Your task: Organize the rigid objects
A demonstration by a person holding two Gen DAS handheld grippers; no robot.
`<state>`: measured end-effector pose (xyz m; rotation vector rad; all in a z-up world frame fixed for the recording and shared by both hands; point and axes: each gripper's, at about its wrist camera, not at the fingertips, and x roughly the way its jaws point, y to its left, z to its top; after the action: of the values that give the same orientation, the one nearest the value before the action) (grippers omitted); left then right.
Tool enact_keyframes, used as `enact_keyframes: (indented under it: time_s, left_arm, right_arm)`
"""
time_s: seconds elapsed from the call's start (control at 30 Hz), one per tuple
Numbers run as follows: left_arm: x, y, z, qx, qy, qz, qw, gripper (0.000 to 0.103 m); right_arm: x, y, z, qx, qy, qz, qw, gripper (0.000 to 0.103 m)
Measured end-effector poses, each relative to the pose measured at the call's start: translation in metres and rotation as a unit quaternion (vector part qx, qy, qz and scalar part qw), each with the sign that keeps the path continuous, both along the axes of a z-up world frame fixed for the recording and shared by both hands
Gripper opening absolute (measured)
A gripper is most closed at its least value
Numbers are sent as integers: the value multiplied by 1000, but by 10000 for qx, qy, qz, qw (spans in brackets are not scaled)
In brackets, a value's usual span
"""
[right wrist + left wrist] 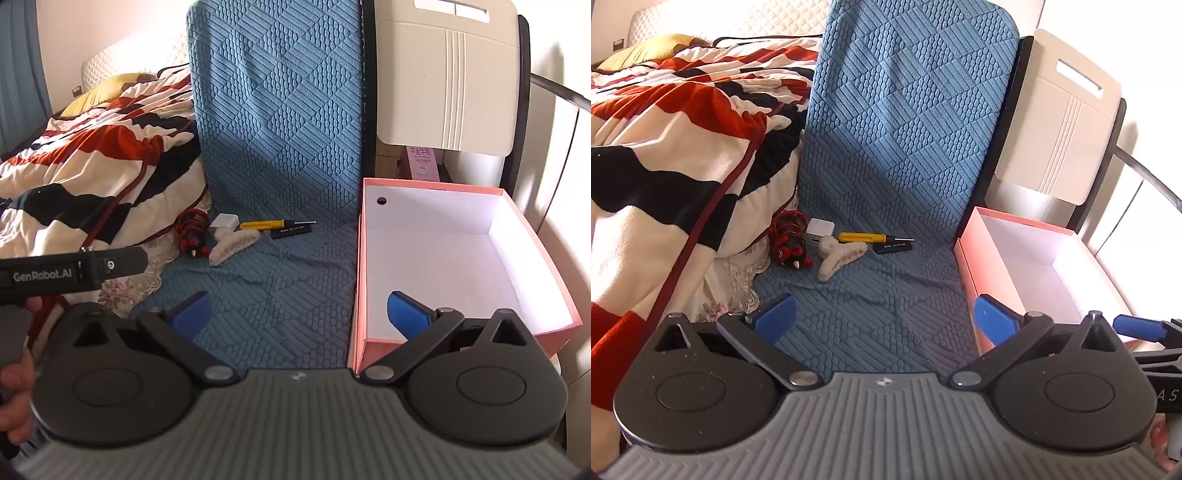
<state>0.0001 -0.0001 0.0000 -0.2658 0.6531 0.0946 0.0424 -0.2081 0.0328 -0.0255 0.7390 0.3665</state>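
Small objects lie together on the blue textured cover: a yellow-handled screwdriver (862, 237) (266, 224), a black flat stick (894, 246) (291, 231), a white charger cube (820, 231) (222, 222), a white fuzzy hair claw (840, 256) (232, 244) and a red-and-black cable bundle (790, 243) (194, 236). A pink box with a white inside (971, 258) (532, 236) stands open at the right. My left gripper (884, 321) is open and empty, well short of the objects. My right gripper (301, 314) is open and empty, its right finger over the box's near wall.
A red, black and white blanket (676, 147) (92, 173) is heaped on the left. A beige chair back (1060, 122) (447, 74) stands behind the box. The left gripper's body (74, 271) shows at the left of the right wrist view.
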Motion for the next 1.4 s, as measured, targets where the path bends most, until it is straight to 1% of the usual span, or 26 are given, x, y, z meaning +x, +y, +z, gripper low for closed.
enact_keyframes:
  time_s: [0.03, 0.23, 0.27, 0.33, 0.4, 0.43, 0.57, 1.4]
  left_arm:
    - [0, 0, 0, 21, 0, 1, 10000, 103]
    - [-1, -2, -2, 88, -4, 11, 10000, 103]
    - [0, -2, -5, 81, 9, 16, 10000, 103]
    - [1, -1, -5, 73, 14, 23, 10000, 103]
    - [-1, -1, -3, 66, 3, 19, 10000, 103]
    - [-1, 0, -3, 46, 3, 11, 10000, 103]
    - [-3, -1, -3, 20, -14, -20, 10000, 103]
    - [-1, -2, -6, 21, 32, -82, 10000, 103]
  right_arm:
    - [0, 0, 0, -90, 4, -3, 10000, 103]
    - [-4, 11, -3, -154, -40, 23, 9999, 103]
    - [-4, 2, -1, -22, -46, 27, 10000, 103]
    - [0, 2, -2, 11, 40, -3, 10000, 103]
    - [-4, 2, -7, 7, 7, 14, 10000, 103]
    - [1, 3, -2, -9, 69, 11, 10000, 103]
    - [0, 3, -1, -12, 74, -2, 10000, 103]
    - [1, -2, -8, 39, 192, -87, 9998, 103]
